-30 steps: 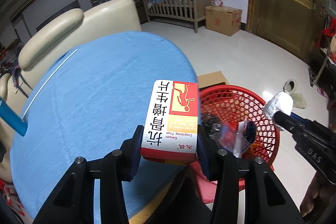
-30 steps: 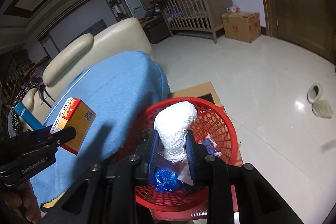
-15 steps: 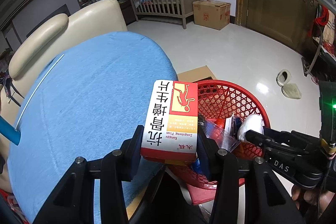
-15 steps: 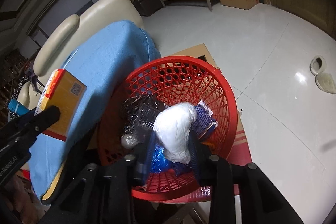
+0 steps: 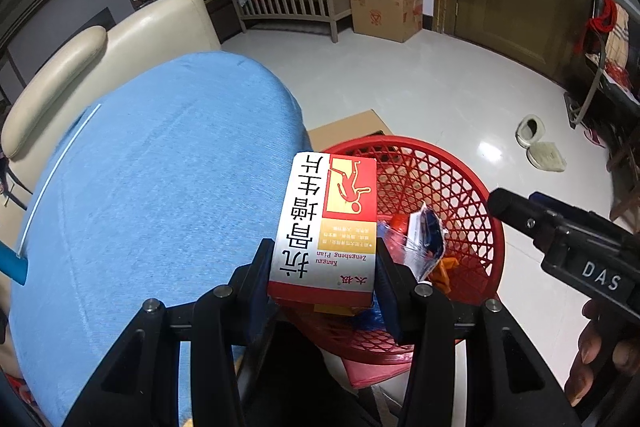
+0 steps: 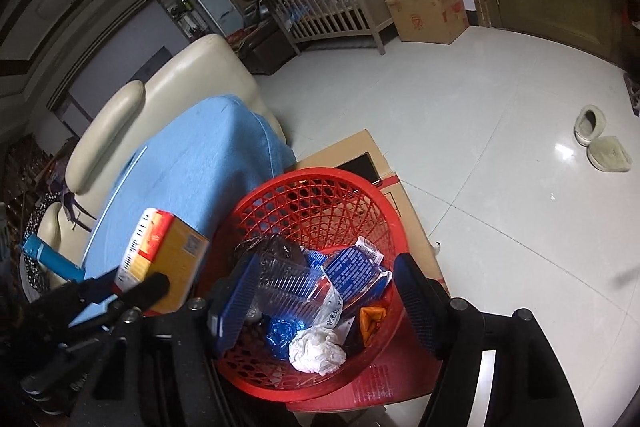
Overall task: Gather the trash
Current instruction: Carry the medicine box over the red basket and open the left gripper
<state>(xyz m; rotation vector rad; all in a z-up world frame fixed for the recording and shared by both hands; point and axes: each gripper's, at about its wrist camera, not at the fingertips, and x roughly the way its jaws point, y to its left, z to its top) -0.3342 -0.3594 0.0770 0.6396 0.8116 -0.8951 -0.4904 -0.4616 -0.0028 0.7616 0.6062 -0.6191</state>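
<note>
The box (image 5: 326,227) in my left claw (image 5: 324,291) carries large black Chinese characters that read upside down from here, 抗骨增生片, on its white face; under them, also upside down, stand "Kanggu Zengsheng Pian" in small print; a red panel beside them bears a white human figure; the small lines on the yellow band are too fine for me to read; my right claw's (image 5: 560,239) body shows white letters "DAS"; the cardboard carton (image 5: 386,13) by the crib has a red round mark I cannot read.
</note>
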